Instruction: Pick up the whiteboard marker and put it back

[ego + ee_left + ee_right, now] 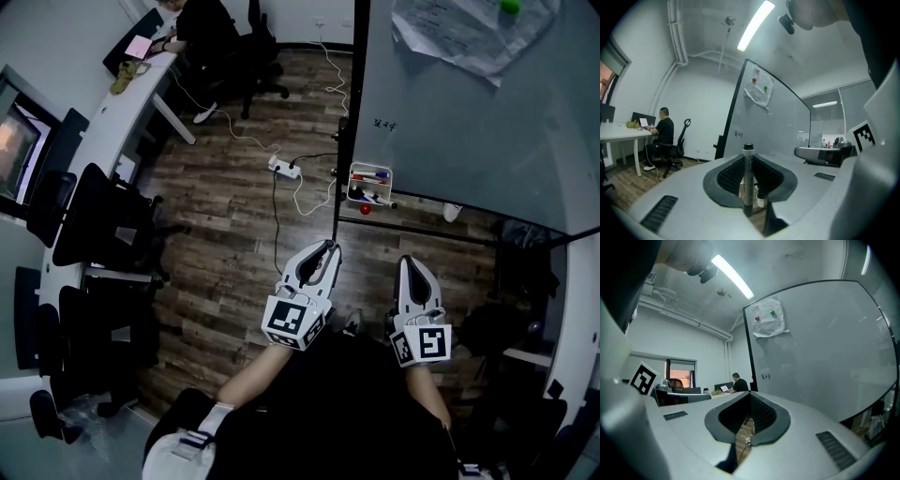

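A black whiteboard marker [748, 178] stands upright between the jaws of my left gripper [748, 187], which is shut on it, cap end up. In the head view the left gripper [327, 249] points at the left edge of the whiteboard [469, 122]. A small white marker tray [352, 185] with red and blue markers in it hangs on the board just beyond. My right gripper [410, 263] is held beside the left one, its jaws [750, 398] shut with nothing between them. The board [820, 348] fills the right gripper view ahead.
A sheet of paper [469, 33] is pinned to the board with magnets. A power strip [284, 169] and its cables lie on the wooden floor. Dark office chairs [94, 225] line a long white desk [112, 122] at the left. A person [202, 33] sits at its far end.
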Motion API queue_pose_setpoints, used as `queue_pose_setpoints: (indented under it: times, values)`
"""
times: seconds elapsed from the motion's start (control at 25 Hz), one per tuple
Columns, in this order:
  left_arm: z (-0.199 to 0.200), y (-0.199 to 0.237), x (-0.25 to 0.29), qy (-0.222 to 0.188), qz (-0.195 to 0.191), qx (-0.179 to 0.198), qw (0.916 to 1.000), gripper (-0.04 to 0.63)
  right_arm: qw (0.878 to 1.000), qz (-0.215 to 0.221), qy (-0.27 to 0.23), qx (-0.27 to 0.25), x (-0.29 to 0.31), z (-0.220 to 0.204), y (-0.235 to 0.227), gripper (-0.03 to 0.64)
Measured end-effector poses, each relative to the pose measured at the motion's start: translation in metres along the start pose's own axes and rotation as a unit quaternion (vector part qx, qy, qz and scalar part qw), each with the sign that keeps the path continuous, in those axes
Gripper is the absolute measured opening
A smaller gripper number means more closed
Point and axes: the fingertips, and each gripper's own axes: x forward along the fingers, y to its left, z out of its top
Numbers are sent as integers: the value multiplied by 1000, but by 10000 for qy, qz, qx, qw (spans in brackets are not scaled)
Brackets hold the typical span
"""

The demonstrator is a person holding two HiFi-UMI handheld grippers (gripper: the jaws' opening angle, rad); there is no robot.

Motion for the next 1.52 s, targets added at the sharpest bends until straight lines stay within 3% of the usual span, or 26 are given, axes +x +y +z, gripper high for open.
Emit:
queue_pose_setpoints:
  times: [1.0, 1.52]
  values:
    - [-4, -11, 4, 11, 87, 83, 9999, 67, 9999, 122, -25, -15, -4, 2, -7, 14]
    - [0, -30, 11, -21, 335, 143, 9993, 68, 9991, 425, -12, 37, -11, 4, -21, 14]
